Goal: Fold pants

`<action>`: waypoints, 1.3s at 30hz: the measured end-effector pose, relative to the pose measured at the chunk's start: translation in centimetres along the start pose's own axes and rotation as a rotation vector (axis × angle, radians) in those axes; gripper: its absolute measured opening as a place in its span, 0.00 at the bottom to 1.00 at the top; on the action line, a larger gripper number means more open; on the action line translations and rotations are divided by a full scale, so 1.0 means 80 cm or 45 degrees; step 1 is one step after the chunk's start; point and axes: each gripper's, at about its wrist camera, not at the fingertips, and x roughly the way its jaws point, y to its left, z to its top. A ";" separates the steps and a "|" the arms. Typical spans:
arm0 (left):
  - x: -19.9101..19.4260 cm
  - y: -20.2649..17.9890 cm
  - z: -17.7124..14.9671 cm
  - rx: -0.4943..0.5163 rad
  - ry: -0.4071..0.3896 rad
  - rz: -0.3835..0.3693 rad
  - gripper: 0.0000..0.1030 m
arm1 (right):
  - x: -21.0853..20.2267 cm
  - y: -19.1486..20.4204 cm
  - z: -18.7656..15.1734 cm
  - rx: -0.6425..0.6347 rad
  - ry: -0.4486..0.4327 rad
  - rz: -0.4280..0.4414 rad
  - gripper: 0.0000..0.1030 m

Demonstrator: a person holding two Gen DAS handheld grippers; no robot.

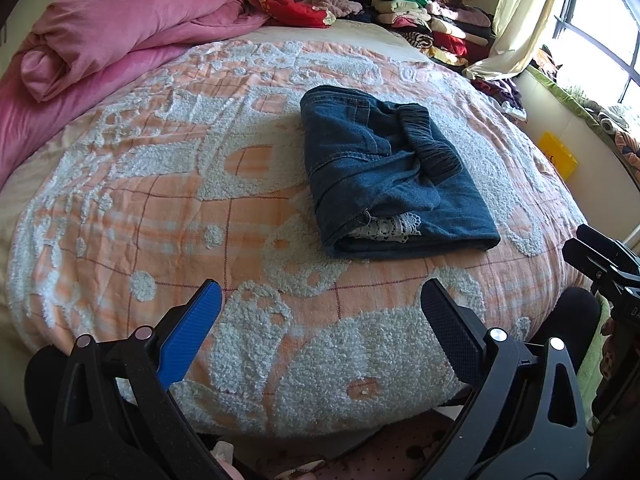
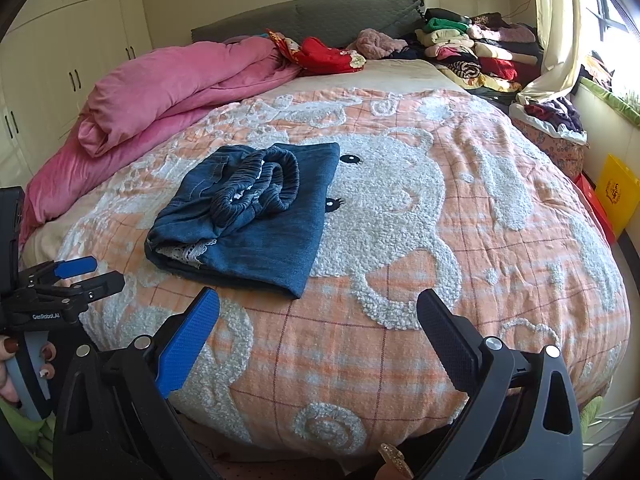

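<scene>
Blue denim pants [image 1: 384,172] lie folded into a compact bundle on the orange and white bedspread [image 1: 200,208], elastic waistband on top and a bit of white lace showing at the near edge. In the right wrist view the pants [image 2: 256,216] lie left of centre. My left gripper [image 1: 320,304] hovers open over the bed's near edge, well short of the pants, nothing between its fingers. My right gripper [image 2: 318,312] is open too, empty, just in front of the bundle. The left gripper [image 2: 84,274] also shows at the left edge of the right wrist view, held by a hand.
A rolled pink duvet [image 1: 120,32] lies along the bed's left side. Red and pink garments [image 1: 296,4] and stacks of folded clothes [image 1: 432,24] crowd the head of the bed. A curtain, window and yellow bag [image 2: 616,192] stand to the right. White wardrobes [image 2: 60,60] line the left wall.
</scene>
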 end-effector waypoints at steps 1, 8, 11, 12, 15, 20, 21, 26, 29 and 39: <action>0.001 0.000 0.000 0.000 0.003 -0.002 0.91 | 0.000 0.000 0.000 0.000 0.000 -0.003 0.96; 0.003 -0.001 -0.001 0.006 0.008 0.002 0.91 | 0.002 0.000 0.000 0.008 0.004 -0.007 0.96; 0.003 -0.001 -0.001 0.006 0.009 0.003 0.91 | 0.003 0.000 0.000 0.010 0.005 -0.010 0.96; 0.004 -0.001 -0.001 0.008 0.011 0.004 0.91 | 0.003 0.000 0.000 0.009 0.005 -0.012 0.96; 0.005 0.001 -0.001 0.004 0.015 -0.003 0.91 | 0.003 -0.001 0.000 0.010 0.005 -0.017 0.96; 0.003 0.005 0.001 0.008 0.005 -0.002 0.91 | 0.005 -0.004 -0.001 0.021 0.011 -0.033 0.96; 0.003 0.004 0.001 0.010 0.005 -0.002 0.91 | 0.006 -0.006 -0.001 0.023 0.014 -0.038 0.96; 0.004 0.005 0.002 0.022 0.009 0.010 0.91 | 0.009 -0.014 -0.001 0.038 0.021 -0.064 0.96; 0.007 0.006 0.003 0.026 0.016 0.021 0.91 | 0.010 -0.018 -0.001 0.046 0.024 -0.078 0.96; 0.024 0.061 0.020 -0.079 0.032 0.076 0.91 | 0.027 -0.072 0.015 0.170 0.052 -0.123 0.96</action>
